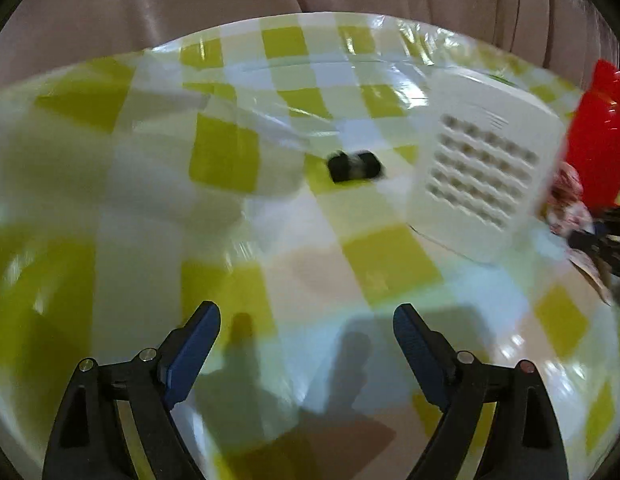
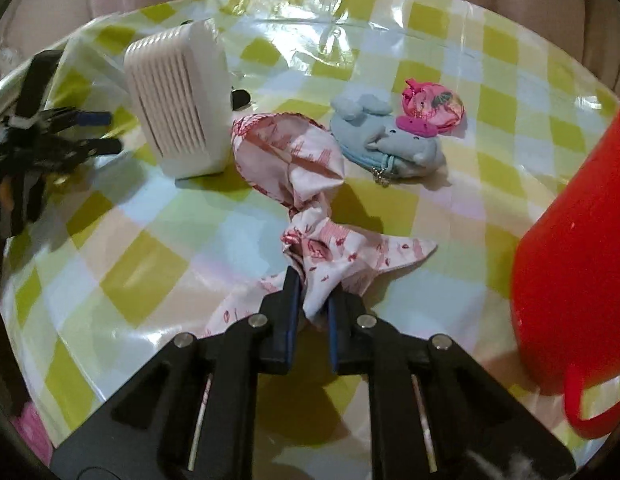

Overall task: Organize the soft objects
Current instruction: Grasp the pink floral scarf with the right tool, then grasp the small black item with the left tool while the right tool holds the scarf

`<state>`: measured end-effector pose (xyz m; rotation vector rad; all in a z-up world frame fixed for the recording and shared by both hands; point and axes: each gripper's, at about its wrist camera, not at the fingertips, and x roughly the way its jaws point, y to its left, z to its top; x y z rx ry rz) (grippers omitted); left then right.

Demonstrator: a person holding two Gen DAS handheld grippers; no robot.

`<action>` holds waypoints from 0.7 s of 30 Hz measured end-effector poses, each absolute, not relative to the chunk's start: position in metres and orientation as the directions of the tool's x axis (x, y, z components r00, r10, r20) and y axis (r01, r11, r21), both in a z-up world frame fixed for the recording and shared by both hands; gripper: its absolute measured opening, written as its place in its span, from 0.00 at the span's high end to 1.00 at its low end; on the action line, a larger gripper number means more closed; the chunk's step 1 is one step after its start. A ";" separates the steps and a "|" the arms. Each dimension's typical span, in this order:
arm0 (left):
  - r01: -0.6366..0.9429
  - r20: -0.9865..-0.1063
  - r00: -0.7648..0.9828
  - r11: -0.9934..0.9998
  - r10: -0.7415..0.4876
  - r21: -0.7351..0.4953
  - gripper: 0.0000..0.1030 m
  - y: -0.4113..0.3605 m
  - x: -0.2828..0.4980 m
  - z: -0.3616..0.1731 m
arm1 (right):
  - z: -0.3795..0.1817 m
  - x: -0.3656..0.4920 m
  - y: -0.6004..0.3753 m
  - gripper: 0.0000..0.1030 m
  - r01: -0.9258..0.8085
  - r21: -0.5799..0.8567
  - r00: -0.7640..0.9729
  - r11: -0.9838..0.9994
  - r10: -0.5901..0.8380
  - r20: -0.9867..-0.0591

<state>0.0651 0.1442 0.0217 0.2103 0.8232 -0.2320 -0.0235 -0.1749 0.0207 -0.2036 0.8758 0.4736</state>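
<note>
Pink-printed cloth point(image 2: 294, 160) pinched by right gripper point(image 2: 313, 292), left gripper point(image 1: 306, 332) spread, blurred view.

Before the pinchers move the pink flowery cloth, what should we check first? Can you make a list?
1. Right gripper pinching the pink cloth: ok, jaws shut on one end.
2. Whole cloth off the table: not ok, most of it lies there.
3. Left gripper free to help: ok, open and holding nothing.
4. Red bucket close by: ok, beside the right gripper; whether it is where the cloth goes, cannot tell.
5. Cloth clear of the whale pouch and white box: cannot tell; its far end lies close to both.
6. Room inside the bucket: cannot tell, its inside is hidden.
</note>
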 end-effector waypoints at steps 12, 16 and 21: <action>0.567 -0.782 0.601 0.777 -0.164 0.273 0.13 0.095 0.170 0.024 | 0.018 -0.018 -0.177 0.80 -0.471 0.072 0.529 0.879 0.347 -0.774; 0.671 -0.823 0.541 0.679 -0.171 0.299 0.13 0.086 0.197 0.019 | 0.018 -0.018 -0.177 0.77 -0.470 0.081 0.527 0.879 0.353 -0.773; 0.804 -0.862 0.433 0.546 -0.265 0.236 0.14 0.080 0.216 0.019 | 0.018 -0.019 -0.173 0.63 -0.494 0.091 0.514 0.865 0.375 -0.772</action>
